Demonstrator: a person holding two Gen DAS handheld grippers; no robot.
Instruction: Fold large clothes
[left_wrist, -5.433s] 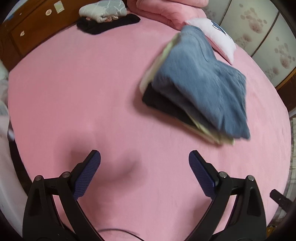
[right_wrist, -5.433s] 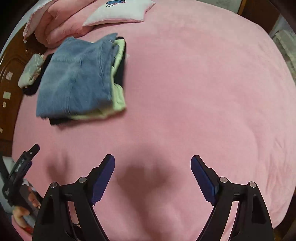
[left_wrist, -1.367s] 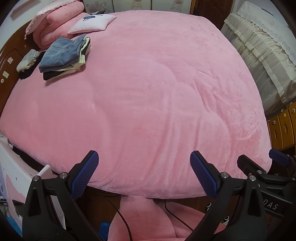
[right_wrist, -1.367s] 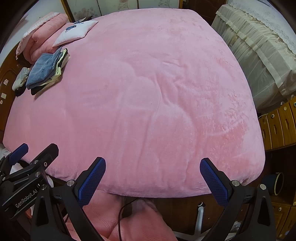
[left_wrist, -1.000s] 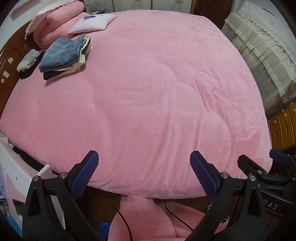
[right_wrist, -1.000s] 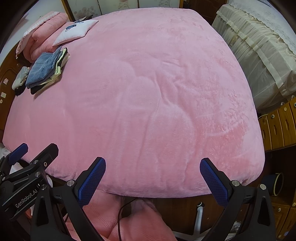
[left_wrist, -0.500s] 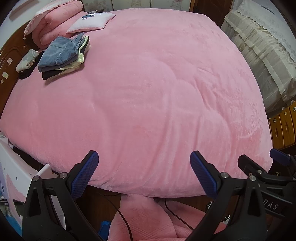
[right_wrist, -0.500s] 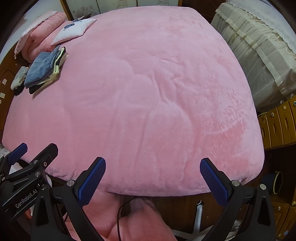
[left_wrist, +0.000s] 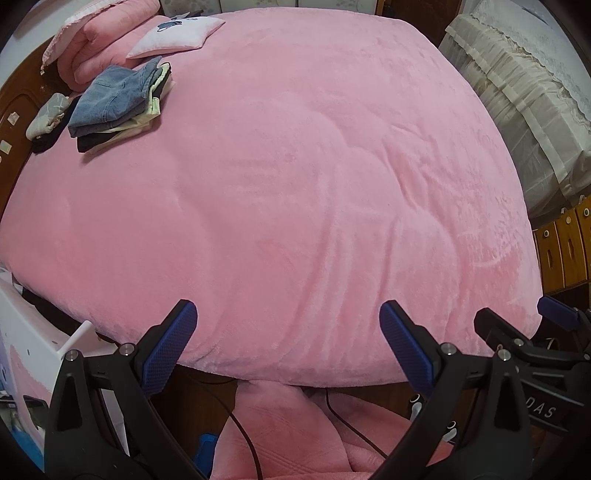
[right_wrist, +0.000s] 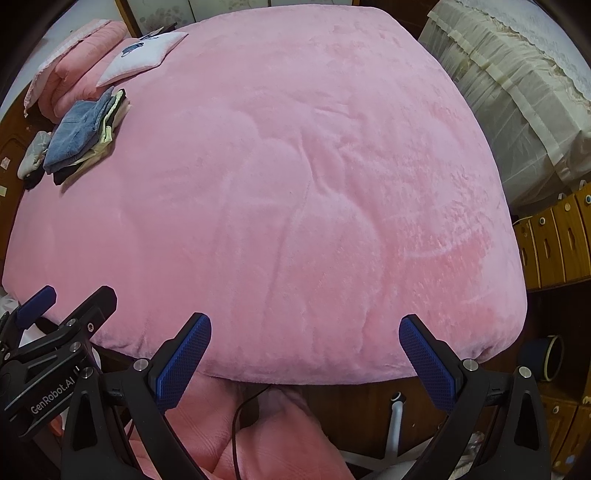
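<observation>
- Two grippers occupy the foreground: the left gripper (left_wrist: 288, 332) and the right gripper (right_wrist: 304, 347), each with jaws spread wide and nothing between the blue textured pads (left_wrist: 168, 347); both are held side by side above the foot of the bed, clear of the covering.
- Beneath them, in the gap before the bed edge, lies pink quilted fabric (left_wrist: 280, 432) crossed by a black cable (left_wrist: 243, 432).
- At lower left in the left wrist view stands a white object (left_wrist: 33, 332), its kind unclear; at lower right in the right wrist view a white chair base (right_wrist: 395, 417) and a dark round container (right_wrist: 546, 356) sit on the floor.
- One pink plush blanket (left_wrist: 295, 177) covers the whole bed, smooth apart from shallow creases, its near hem rolling over the mattress edge.
- To the right of the bed stand wooden drawers (right_wrist: 554, 243) with small knobs; behind them is a piece draped in cream lace cloth (left_wrist: 517, 103).
- At the far left corner of the blanket rests the stack of folded clothes (left_wrist: 114, 101): blue denim uppermost, pale green and cream layers below, black at the bottom.
- Just left of that stack lies a smaller grey bundle (left_wrist: 46, 114) on a dark garment, close to the wooden headboard (left_wrist: 14, 110).
- Farthest back sit a rolled pink quilt (left_wrist: 96, 48) and a white cushion (left_wrist: 173, 33) with a blue motif.
</observation>
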